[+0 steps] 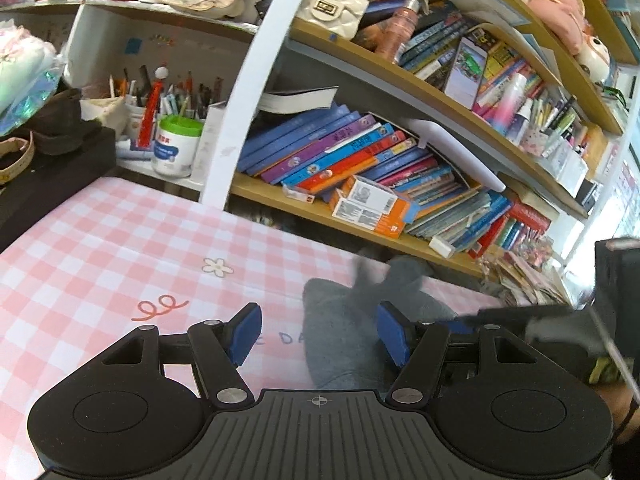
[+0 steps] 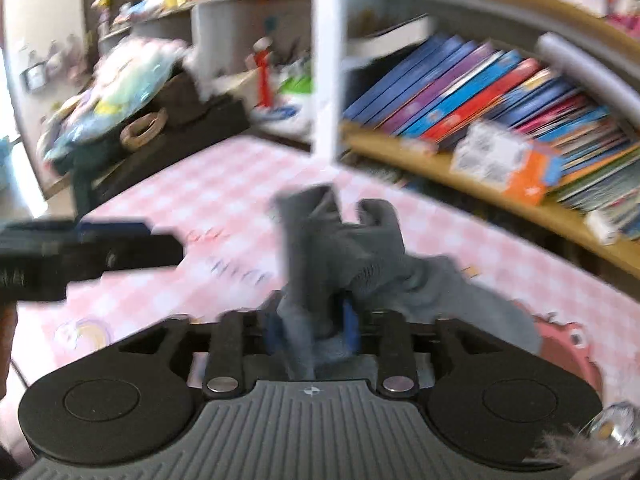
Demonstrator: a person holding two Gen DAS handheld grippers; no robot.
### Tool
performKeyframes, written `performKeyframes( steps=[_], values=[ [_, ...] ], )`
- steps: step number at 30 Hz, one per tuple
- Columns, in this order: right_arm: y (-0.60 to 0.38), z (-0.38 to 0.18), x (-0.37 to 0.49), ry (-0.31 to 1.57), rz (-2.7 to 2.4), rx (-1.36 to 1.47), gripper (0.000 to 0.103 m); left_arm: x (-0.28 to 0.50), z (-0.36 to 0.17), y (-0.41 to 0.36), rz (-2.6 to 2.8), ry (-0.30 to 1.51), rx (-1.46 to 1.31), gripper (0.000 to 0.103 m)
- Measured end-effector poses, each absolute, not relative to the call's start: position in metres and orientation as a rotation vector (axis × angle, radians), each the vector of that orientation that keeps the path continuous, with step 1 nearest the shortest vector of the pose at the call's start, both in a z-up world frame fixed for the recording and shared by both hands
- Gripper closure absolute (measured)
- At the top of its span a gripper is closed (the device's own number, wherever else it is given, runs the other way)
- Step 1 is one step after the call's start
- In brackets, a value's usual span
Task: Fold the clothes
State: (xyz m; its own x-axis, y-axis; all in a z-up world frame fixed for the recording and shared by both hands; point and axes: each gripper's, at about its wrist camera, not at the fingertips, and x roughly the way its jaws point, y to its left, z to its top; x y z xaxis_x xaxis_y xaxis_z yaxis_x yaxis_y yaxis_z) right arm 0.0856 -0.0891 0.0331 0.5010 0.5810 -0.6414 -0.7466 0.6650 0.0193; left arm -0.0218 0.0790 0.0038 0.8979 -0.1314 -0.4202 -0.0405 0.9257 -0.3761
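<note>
A grey garment (image 1: 340, 320), apparently a sock with a ribbed cuff, lies on the pink checked tablecloth (image 1: 100, 240). My left gripper (image 1: 320, 334) is open just above its near end, and its blue pads (image 1: 246, 334) hold nothing. My right gripper (image 1: 520, 316) comes in blurred from the right. In the right wrist view the grey garment (image 2: 320, 264) stands bunched between the jaws of my right gripper (image 2: 312, 330). A dark gap shows beside the right pad (image 2: 350, 328), so the pads do not press it. My left gripper (image 2: 152, 240) reaches in from the left.
A bookshelf (image 1: 360, 168) packed with leaning books runs along the far edge of the table. A black box (image 1: 40, 184) with clutter on it stands at the left. Pen cups and a green-lidded tub (image 1: 176, 144) sit behind. A pink object (image 2: 560, 340) lies at the right.
</note>
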Motion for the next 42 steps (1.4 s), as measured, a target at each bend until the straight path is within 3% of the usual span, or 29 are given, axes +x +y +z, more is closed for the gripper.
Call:
performKeyframes(
  steps=[3, 8, 16, 22, 30, 33, 36, 39, 42],
  values=[
    [-0.093, 0.034, 0.080, 0.673, 0.878, -0.248, 0.047, -0.021, 0.005, 0.079, -0.046, 0.453, -0.396, 0.039],
    [-0.131, 0.051, 0.072, 0.659, 0.880, -0.120, 0.035, -0.019, 0.006, 0.077, -0.059, 0.455, -0.397, 0.039],
    [-0.217, 0.039, 0.077, 0.724, 0.607, 0.148, 0.030, -0.001, 0.012, 0.060, -0.158, 0.468, -0.360, 0.038],
    [-0.266, 0.001, 0.092, 0.889, 0.345, 0.455, 0.029, 0.028, 0.014, 0.036, -0.215, 0.497, -0.276, 0.038],
    [-0.257, -0.008, 0.093, 0.935, 0.349, 0.443, 0.029, 0.067, -0.012, 0.020, -0.170, 0.647, -0.159, 0.039],
    [-0.252, -0.012, 0.096, 0.947, 0.360, 0.428, 0.029, 0.071, -0.030, 0.030, -0.174, 0.697, -0.209, 0.053],
    [-0.251, -0.011, 0.096, 0.946, 0.360, 0.425, 0.029, 0.058, -0.019, 0.043, -0.201, 0.615, -0.300, 0.092],
    [-0.253, -0.010, 0.096, 0.937, 0.358, 0.437, 0.029, 0.039, 0.007, 0.055, -0.254, 0.463, -0.400, 0.099],
    [-0.255, -0.009, 0.095, 0.922, 0.366, 0.450, 0.027, 0.020, 0.027, 0.061, -0.285, 0.370, -0.434, 0.099]
  ],
)
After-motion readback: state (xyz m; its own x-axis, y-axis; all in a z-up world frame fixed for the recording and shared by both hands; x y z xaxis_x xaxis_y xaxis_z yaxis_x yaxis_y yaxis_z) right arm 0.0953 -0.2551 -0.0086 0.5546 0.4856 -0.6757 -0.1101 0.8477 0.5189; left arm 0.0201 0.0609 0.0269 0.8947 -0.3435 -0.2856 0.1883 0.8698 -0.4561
